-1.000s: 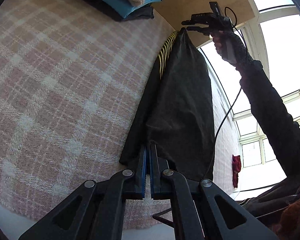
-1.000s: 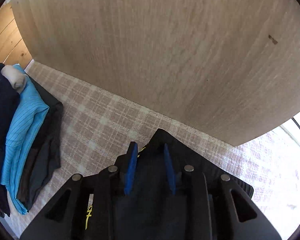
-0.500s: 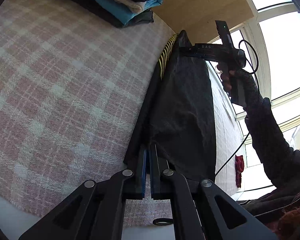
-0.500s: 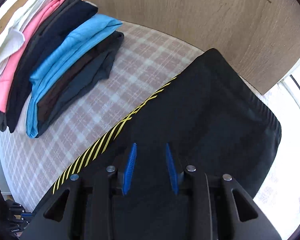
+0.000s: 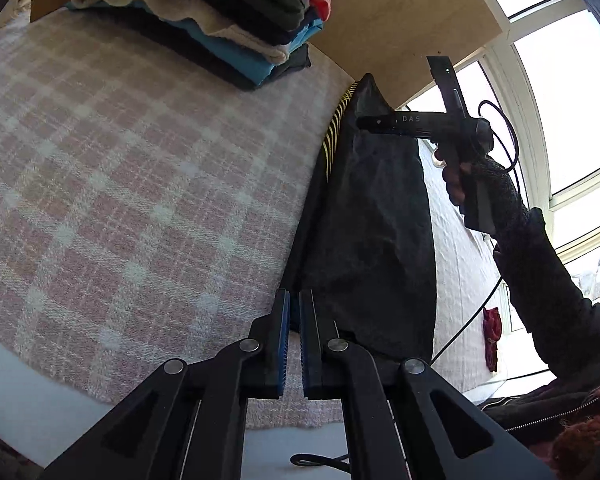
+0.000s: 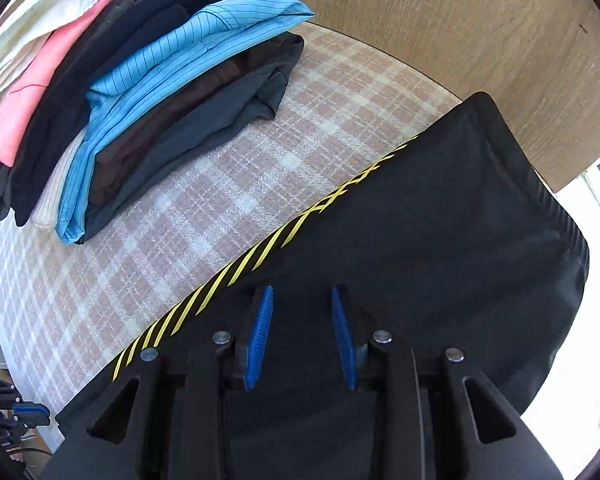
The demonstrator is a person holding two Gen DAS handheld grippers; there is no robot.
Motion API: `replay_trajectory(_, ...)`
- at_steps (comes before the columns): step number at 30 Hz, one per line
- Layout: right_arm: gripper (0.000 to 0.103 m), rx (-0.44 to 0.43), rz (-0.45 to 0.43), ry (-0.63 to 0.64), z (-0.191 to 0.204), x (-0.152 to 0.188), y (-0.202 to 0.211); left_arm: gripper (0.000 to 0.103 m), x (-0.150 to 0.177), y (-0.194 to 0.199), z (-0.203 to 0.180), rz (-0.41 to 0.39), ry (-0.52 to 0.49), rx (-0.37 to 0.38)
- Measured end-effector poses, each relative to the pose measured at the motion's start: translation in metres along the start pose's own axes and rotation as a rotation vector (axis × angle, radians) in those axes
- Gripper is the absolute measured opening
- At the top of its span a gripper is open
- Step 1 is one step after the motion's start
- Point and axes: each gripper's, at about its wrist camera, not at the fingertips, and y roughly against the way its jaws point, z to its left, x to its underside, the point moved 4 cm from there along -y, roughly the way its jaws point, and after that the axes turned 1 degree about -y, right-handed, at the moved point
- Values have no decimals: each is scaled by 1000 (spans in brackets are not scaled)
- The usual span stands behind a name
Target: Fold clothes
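A black garment (image 5: 372, 240) with a yellow-striped side band (image 6: 236, 272) lies lengthwise on the pink plaid blanket (image 5: 120, 200). My left gripper (image 5: 294, 300) is shut on its near corner, with the tips pinching the edge. In the right wrist view the left gripper (image 6: 30, 412) shows small at that same corner. My right gripper (image 6: 300, 292) points down over the middle of the black cloth. It is open, and its blue pads (image 6: 260, 332) stand apart with nothing between them. From the left, the right gripper (image 5: 364, 122) hovers over the garment's far end in a gloved hand (image 5: 484, 188).
A stack of folded clothes (image 6: 160, 92) in blue, black, pink and cream sits at the blanket's far left. A wooden board (image 6: 460, 20) stands behind the garment's far end. Bright windows (image 5: 560, 80) lie to the right, and a red cloth (image 5: 492, 332) lies near them.
The right gripper swung from the garment's far corner by the board to above its middle, staying open. The left gripper rose a little, still shut on the near corner.
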Motion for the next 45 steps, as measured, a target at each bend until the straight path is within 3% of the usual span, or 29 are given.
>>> replay_trajectory(3, 30, -18, -32, -23, 0, 15, 18, 3, -12, -14, -33, 18, -132, 36)
replay_trajectory(6, 30, -48, -37, -37, 9, 37, 29, 3, -16, -48, -52, 100, -194, 88)
replay_trajectory(11, 30, -59, -28, -8, 43, 61, 19, 2, -15, -83, -36, 195, -239, -33)
replay_trajectory(14, 39, -88, -36, 3, 62, 60, 15, 0, -20, -73, -26, 185, -233, -70)
replay_trajectory(18, 39, -162, -83, -56, 60, 69, 43, 4, -28, -51, -24, 157, -231, -77)
replay_trajectory(22, 40, -93, -148, -166, 21, 126, 93, 22, -30, -47, -27, 159, -250, -141)
replay_trajectory(25, 45, -25, -142, -246, -14, 190, 106, 23, -32, -51, -28, 185, -238, -188)
replay_trajectory(31, 45, -97, -45, -452, -23, 273, 81, 26, -24, -78, -34, 298, -310, -258)
replay_trajectory(36, 45, -154, -76, -533, -2, 292, 83, 30, -30, -86, -36, 343, -381, -229)
replay_trajectory(40, 46, -63, -98, -567, 14, 293, 79, 41, -33, -90, -37, 375, -414, -174)
replay_trajectory(45, 46, -31, -140, -675, 37, 295, 84, 38, -38, -99, -38, 394, -443, -124)
